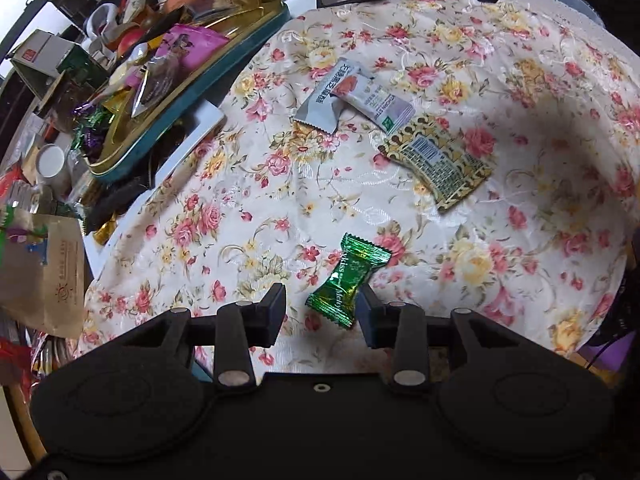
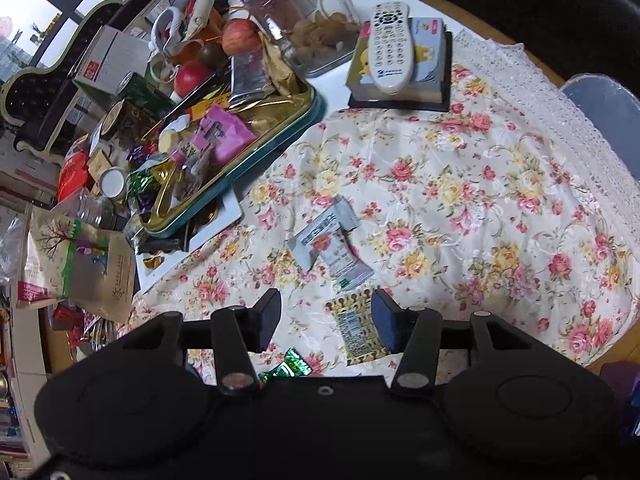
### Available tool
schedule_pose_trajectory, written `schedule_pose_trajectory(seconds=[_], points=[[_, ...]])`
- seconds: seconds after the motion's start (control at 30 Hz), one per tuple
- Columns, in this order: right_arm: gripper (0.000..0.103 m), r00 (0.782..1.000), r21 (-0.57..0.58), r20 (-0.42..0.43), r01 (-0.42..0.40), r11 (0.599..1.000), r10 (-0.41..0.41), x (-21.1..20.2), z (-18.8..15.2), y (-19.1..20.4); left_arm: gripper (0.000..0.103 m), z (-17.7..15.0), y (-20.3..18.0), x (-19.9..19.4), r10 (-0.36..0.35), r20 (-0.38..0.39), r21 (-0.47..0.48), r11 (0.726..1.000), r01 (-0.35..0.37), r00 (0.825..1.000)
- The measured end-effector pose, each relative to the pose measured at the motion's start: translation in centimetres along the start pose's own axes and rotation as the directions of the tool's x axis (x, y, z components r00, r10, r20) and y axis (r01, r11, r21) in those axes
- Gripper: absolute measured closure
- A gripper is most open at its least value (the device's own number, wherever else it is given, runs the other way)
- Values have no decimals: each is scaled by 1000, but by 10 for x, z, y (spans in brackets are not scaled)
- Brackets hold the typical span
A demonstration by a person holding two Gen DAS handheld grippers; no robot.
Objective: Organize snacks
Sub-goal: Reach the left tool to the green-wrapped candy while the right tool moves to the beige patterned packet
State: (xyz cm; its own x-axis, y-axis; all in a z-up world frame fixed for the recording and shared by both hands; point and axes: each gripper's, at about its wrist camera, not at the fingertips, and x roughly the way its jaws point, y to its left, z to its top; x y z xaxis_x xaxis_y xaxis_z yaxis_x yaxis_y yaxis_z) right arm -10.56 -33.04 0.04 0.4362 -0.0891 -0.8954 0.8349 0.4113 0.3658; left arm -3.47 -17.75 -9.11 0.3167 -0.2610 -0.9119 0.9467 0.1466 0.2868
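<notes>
A flowered cloth (image 1: 460, 52) covers most of the surface under me. At ten o'clock from it sits the teal-and-gold tray (image 2: 280, 142), heaped with snack packets. On the cloth lie four loose snacks. Largest is the gold packet with a barcode (image 1: 438, 162), at about one o'clock from my left fingers (image 1: 322, 304). Touching its upper corner are two overlapping grey-white packets (image 1: 352, 96), at twelve o'clock. Smallest is the green foil candy (image 1: 348, 280), lying between my left fingers, which stand open around it; its lower end is close to the right finger, and I cannot tell whether they touch. My right fingers (image 2: 326, 322) also stand open, empty, over the gold packet's near end.
</notes>
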Motion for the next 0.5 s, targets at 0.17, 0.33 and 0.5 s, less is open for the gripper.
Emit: schedule_pose_trajectory(seconds=[0.17, 0.33, 0.5], points=[[50, 1000, -10, -21, -17, 1000, 17, 4, -2, 9, 56, 8, 14, 19, -49, -18, -70, 996, 48, 999], [50, 999, 1, -35, -20, 1000, 20, 7, -1, 8, 56, 15, 19, 17, -119, 17, -81, 989, 120, 993], [50, 999, 52, -42, -9, 999, 11, 9, 2, -4, 56, 19, 16, 8, -167, 43, -23, 986, 168, 985]])
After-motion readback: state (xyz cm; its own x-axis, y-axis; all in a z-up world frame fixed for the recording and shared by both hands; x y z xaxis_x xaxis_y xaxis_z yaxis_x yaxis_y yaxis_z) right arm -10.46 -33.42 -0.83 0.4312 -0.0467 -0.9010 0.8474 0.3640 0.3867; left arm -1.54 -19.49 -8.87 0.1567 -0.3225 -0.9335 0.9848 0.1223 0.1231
